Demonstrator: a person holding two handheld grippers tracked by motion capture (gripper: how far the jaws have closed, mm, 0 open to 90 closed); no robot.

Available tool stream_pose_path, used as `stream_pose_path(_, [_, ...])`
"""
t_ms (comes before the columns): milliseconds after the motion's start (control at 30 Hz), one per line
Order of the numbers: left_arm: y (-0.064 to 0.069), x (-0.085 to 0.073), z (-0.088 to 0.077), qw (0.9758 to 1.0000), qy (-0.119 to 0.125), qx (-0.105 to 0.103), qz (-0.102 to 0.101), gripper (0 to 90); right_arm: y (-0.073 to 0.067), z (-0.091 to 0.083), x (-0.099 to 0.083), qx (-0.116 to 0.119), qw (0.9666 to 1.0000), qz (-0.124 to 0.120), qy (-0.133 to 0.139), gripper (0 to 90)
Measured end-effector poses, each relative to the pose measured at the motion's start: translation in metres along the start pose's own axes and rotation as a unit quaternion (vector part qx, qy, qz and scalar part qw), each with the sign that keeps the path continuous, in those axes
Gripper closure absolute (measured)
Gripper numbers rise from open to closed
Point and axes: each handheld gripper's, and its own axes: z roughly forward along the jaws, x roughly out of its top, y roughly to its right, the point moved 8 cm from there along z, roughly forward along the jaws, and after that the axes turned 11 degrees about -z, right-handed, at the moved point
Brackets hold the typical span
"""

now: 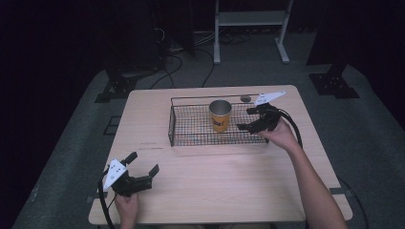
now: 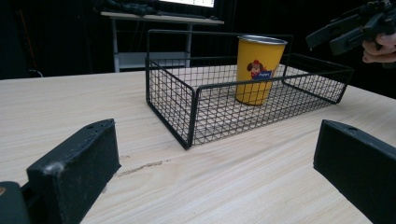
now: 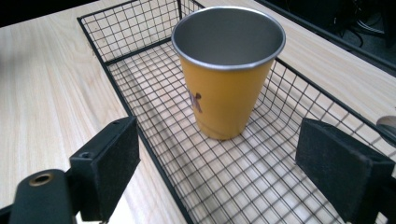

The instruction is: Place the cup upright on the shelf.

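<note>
A yellow metal cup (image 1: pixel 220 116) (image 2: pixel 258 70) (image 3: pixel 227 70) stands upright in a black wire basket (image 1: pixel 183 125) (image 2: pixel 187 100) (image 3: pixel 140 60) on the far half of the wooden table. My right gripper (image 1: pixel 247 119) (image 3: pixel 219 163) hovers open over the basket's right end, just right of the cup, with nothing between its jaws. It also appears in the left gripper view, right gripper (image 2: pixel 348 32) at top right. My left gripper (image 1: pixel 142 164) (image 2: pixel 217 172) rests open near the table's front left corner, pointing toward the basket.
The wooden table (image 1: pixel 210 181) has bare room in front of the basket. A small round hole (image 1: pixel 245 98) lies behind the basket. A white metal stand (image 1: pixel 248 28) and cables (image 1: pixel 172 62) are on the floor beyond the table.
</note>
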Motion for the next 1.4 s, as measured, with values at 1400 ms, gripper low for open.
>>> stream_pose_path(1400, [0.0, 0.0, 0.0, 1.0, -0.001, 0.003, 0.004, 0.0, -0.02, -0.024, -0.041, 0.011, 0.9995, 0.022, 0.019, 13.0])
